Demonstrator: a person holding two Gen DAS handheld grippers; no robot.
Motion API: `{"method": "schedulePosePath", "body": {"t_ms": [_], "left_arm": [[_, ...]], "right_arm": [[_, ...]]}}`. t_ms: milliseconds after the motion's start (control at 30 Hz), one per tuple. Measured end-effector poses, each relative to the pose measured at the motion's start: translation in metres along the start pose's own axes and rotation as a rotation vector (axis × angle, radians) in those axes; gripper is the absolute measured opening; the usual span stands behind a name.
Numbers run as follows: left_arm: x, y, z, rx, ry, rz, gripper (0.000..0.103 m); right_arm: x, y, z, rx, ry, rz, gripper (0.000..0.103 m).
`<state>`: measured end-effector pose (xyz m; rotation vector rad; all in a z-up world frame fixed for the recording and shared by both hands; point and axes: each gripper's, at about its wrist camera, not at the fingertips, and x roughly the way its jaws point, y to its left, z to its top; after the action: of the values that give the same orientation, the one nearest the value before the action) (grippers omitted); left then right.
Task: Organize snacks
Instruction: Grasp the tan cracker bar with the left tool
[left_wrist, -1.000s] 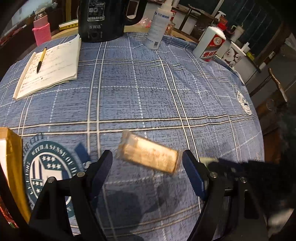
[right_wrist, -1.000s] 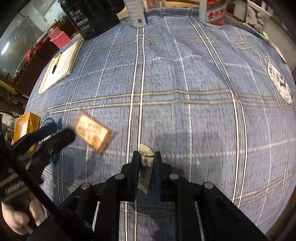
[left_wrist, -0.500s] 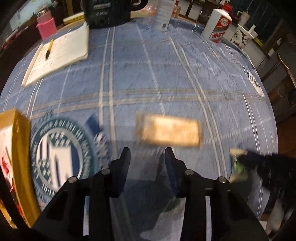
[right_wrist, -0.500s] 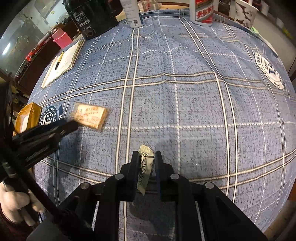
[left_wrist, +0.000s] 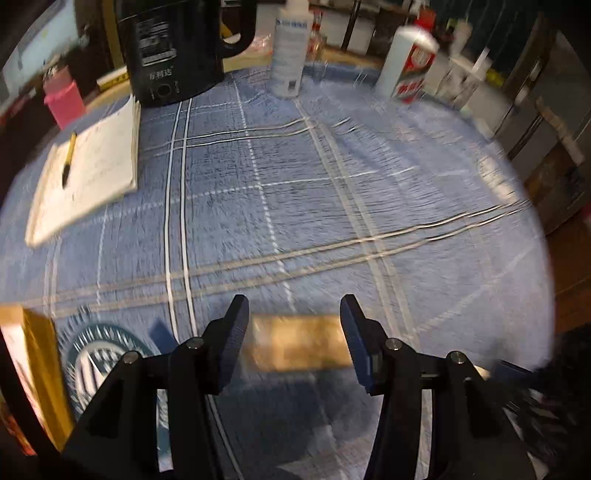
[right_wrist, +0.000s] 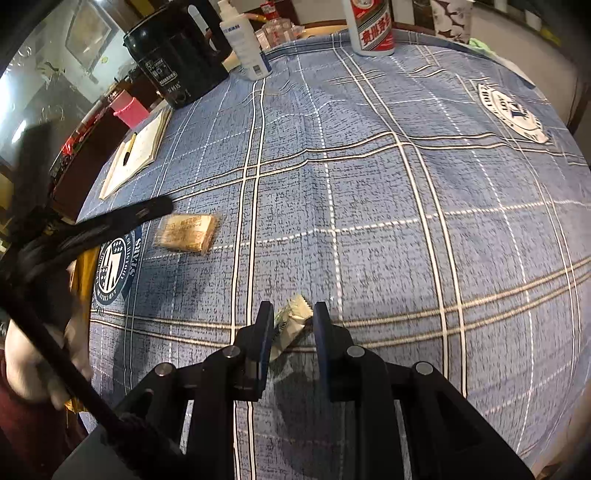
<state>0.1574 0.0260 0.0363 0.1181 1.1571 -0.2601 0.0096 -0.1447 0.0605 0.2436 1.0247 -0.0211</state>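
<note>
On the blue plaid tablecloth (right_wrist: 369, 184), the left gripper (left_wrist: 291, 332) straddles the tan cracker packet (left_wrist: 299, 345) with jaws spread, while the right gripper (right_wrist: 291, 328), jaws loosened, barely cradles a small wrapped candy (right_wrist: 291, 325) that may slip out.

Left wrist view: heavy motion blur. The tan snack packet (left_wrist: 299, 345) between my left hand-held gripper (left_wrist: 291, 332) fingers is smeared, and the bottles at the far bench edge streak. Right wrist view: sharp; the print on the packet (right_wrist: 186, 232) is nearly legible. Room dim, warm light from overhead. Soft shadows fall on the blue checked cloth (right_wrist: 369, 206) under my right hand-held gripper (right_wrist: 291, 325). Strong fisheye bending with black vignette at the corners in both.
</note>
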Motion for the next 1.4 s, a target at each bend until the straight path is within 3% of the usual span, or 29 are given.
{"method": "schedulePosePath", "body": {"t_ms": [100, 267, 367, 433, 533, 600, 667, 800, 1000, 1167, 1233, 1267, 1333, 1400], "left_arm": [[0.02, -0.002, 0.003, 0.041, 0.089, 0.107, 0.053], [0.013, -0.005, -0.009, 0.081, 0.148, 0.141, 0.054], [0.004, -0.001, -0.033, 0.068, 0.18, 0.07, 0.054], [0.001, -0.001, -0.047, 0.06, 0.192, 0.042, 0.054], [-0.01, -0.004, -0.074, 0.08, 0.202, 0.021, 0.055], [-0.02, -0.004, -0.094, 0.053, 0.205, -0.066, 0.055], [-0.031, -0.002, -0.11, 0.015, 0.195, -0.167, 0.055], [-0.054, -0.008, -0.137, 0.049, 0.107, -0.195, 0.056], [-0.063, -0.029, -0.143, 0.188, 0.018, -0.151, 0.067], [-0.038, -0.047, -0.147, 0.342, 0.042, -0.109, 0.071], [-0.035, -0.053, -0.149, 0.372, 0.048, -0.114, 0.071], [-0.033, -0.056, -0.151, 0.396, 0.058, -0.102, 0.072], [-0.033, -0.062, -0.151, 0.405, 0.08, -0.111, 0.072], [-0.037, -0.061, -0.155, 0.383, 0.09, -0.111, 0.068]], "right_arm": [[-0.006, -0.003, -0.006, 0.019, -0.007, 0.009, 0.021], [-0.012, -0.015, -0.015, 0.048, -0.01, 0.012, 0.021], [-0.016, -0.018, -0.016, 0.062, -0.019, 0.031, 0.021], [-0.021, -0.022, -0.021, 0.057, -0.028, 0.048, 0.031], [-0.022, -0.023, -0.027, 0.041, -0.023, 0.058, 0.036], [-0.019, -0.022, -0.032, 0.034, -0.007, 0.063, 0.036], [-0.016, -0.021, -0.034, 0.036, 0.008, 0.069, 0.036], [-0.009, -0.009, -0.027, 0.009, 0.01, 0.047, 0.043], [0.013, 0.008, -0.019, -0.032, 0.045, -0.012, 0.045], [0.021, 0.02, -0.016, -0.065, 0.057, -0.072, 0.045], [0.025, 0.022, -0.015, -0.076, 0.066, -0.098, 0.043], [0.025, 0.023, -0.014, -0.087, 0.06, -0.11, 0.038], [0.026, 0.025, -0.014, -0.118, 0.066, -0.138, 0.02], [0.026, 0.025, -0.014, -0.127, 0.07, -0.136, 0.016]]}}
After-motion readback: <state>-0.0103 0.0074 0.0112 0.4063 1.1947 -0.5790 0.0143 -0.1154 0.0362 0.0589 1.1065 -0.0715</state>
